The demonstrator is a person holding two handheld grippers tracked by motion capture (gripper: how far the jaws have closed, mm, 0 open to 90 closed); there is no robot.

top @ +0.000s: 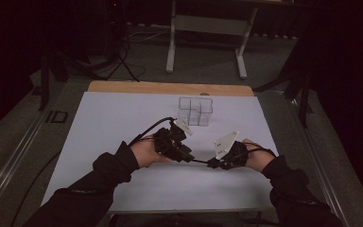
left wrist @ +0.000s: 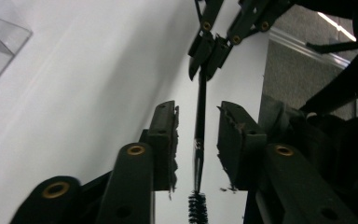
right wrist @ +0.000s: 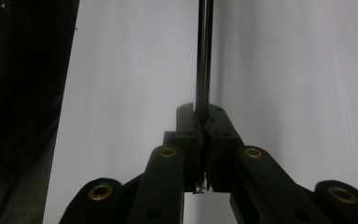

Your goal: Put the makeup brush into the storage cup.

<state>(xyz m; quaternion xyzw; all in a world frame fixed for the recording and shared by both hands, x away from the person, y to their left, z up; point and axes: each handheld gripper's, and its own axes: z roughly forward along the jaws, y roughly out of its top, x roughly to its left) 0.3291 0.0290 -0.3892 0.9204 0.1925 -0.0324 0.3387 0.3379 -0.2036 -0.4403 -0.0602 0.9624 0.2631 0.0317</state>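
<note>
The right gripper (right wrist: 204, 122) clamps one end of a thin brush wand (left wrist: 199, 122), whose bristled end lies between the spread jaws of the left gripper (left wrist: 196, 135), near the clear organizer (top: 196, 110). Closing off-centre could knock the wand askew.

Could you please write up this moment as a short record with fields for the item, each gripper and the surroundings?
item: thin black brush wand with bristle tip
right gripper: shut on the wand's stem
left gripper: open, jaws either side of the wand, not touching
surface: white sheet over a wooden table
nearby: clear plastic organiser, beyond the grippers
</note>
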